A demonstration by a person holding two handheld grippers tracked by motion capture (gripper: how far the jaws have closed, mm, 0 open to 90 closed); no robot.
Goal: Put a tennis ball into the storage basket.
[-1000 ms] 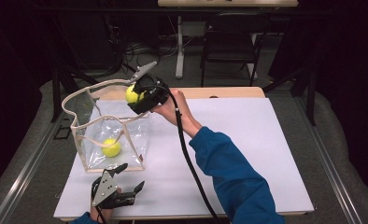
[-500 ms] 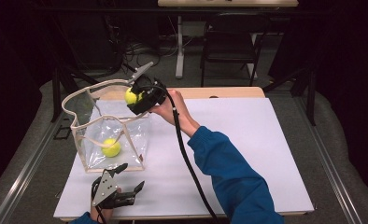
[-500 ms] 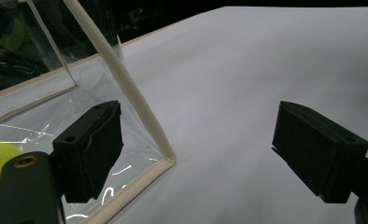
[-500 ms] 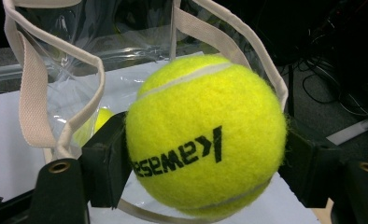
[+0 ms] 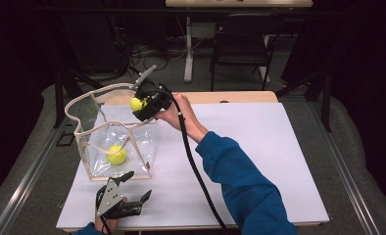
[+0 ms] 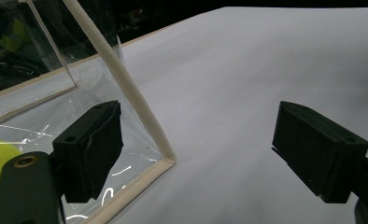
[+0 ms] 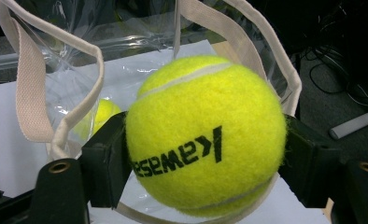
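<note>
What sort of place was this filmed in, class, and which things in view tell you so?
Probably a lab or studio set up for recording. A white-topped table stands among black curtains, loose cables lie on the floor, and a folding chair and another desk stand behind.

Left hand point(image 5: 103, 224) — cut by bottom edge
</note>
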